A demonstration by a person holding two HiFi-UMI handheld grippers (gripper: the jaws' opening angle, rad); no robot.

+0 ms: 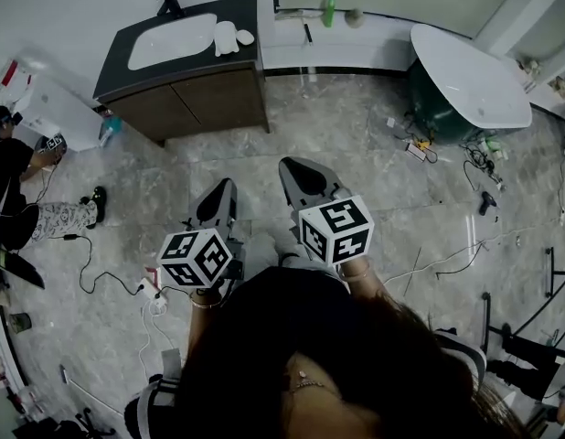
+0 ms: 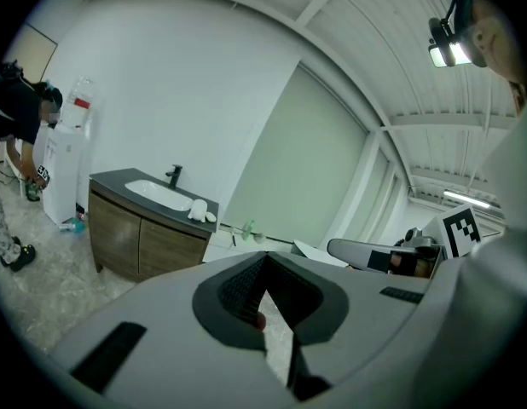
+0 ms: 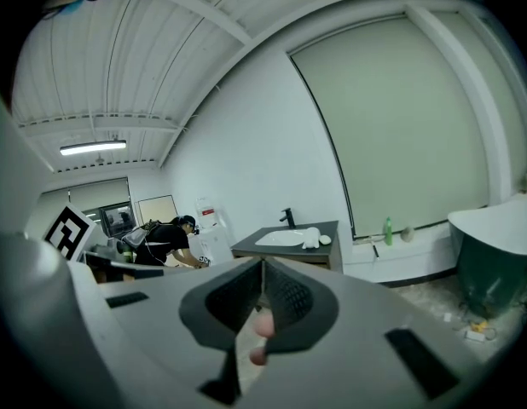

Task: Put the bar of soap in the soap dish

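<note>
L claw [image 2: 265, 258] & R claw [image 3: 262, 267] were seen pressed together, nothing pinched. Table w/ sink [image 1: 239, 15] was seen well ahead of both.

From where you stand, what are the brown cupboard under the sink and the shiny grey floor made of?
The brown cupboard looks like wood, or board with a wood pattern: streaky grain runs across its flat, matte doors. The grey floor looks like polished stone or marble-look tile: it has pale cloudy veins, thin joint lines and soft reflections. Pictures alone cannot tell real from imitation.
</note>
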